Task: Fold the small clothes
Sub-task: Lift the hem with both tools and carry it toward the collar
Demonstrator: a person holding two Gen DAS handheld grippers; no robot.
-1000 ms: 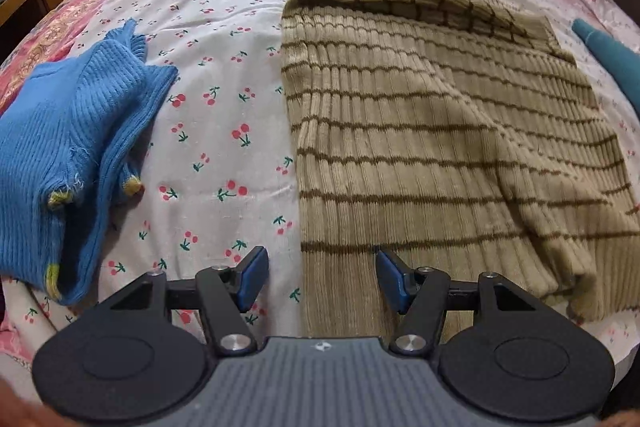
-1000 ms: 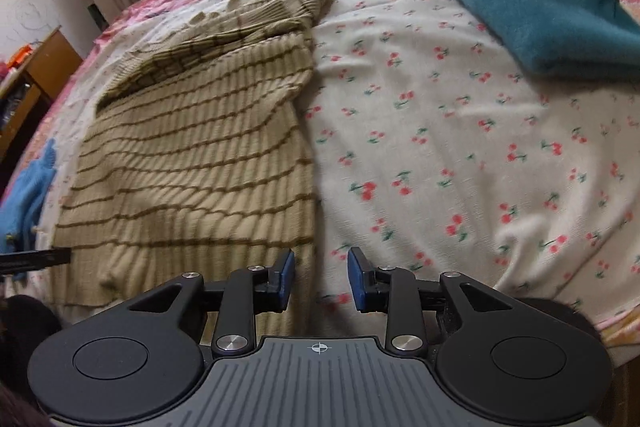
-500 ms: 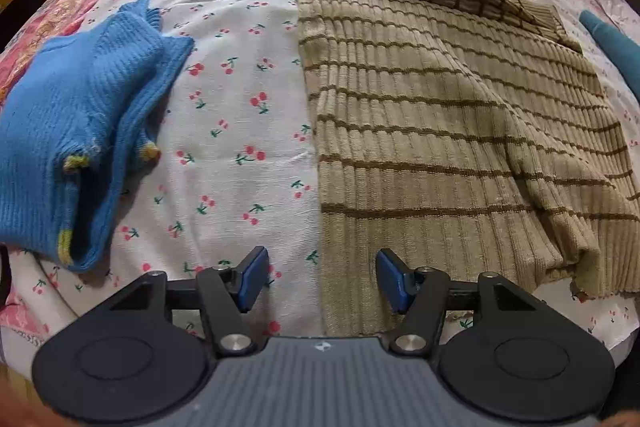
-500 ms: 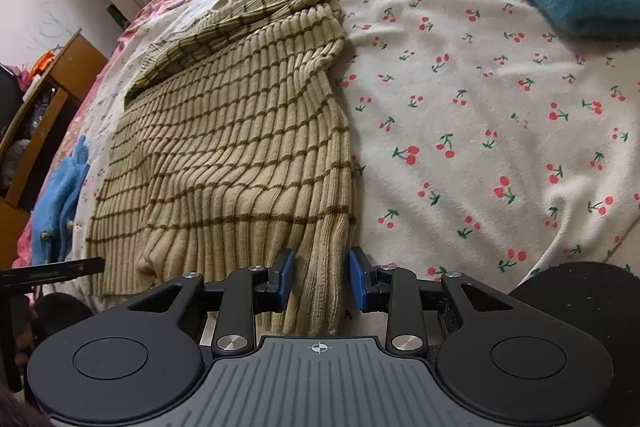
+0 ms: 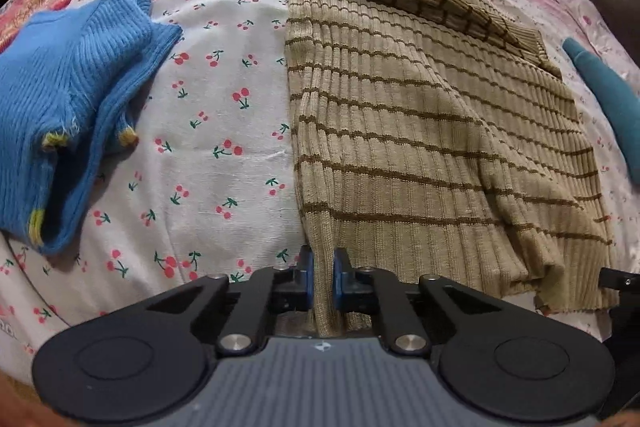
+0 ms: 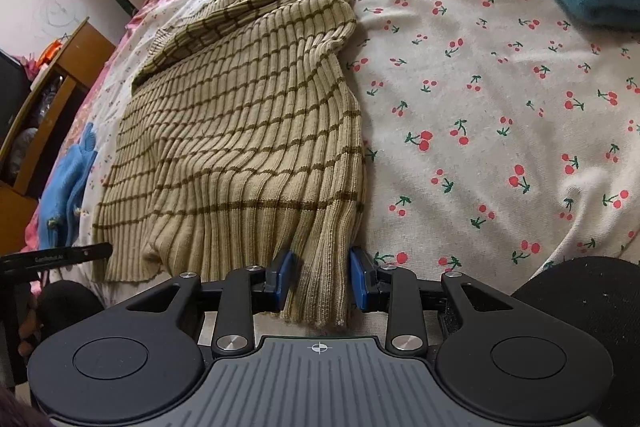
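Left wrist view: left gripper (image 5: 321, 277) has clamped its jaws onto the striped sweater's (image 5: 420, 131) hem corner since a moment ago, while right gripper (image 6: 322, 277) straddles the opposite corner with jaws parted, so the fold lift is nearly ready.

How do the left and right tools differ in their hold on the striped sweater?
The left tool is shut on the striped sweater at its left hem corner; the right tool is open, its pads straddling the right hem corner. Both meet the near hem.

The beige sweater (image 5: 420, 131) is chunky ribbed knit (brown-striped), lying on a smooth, matt cherry-print cotton sheet (image 5: 224, 75).
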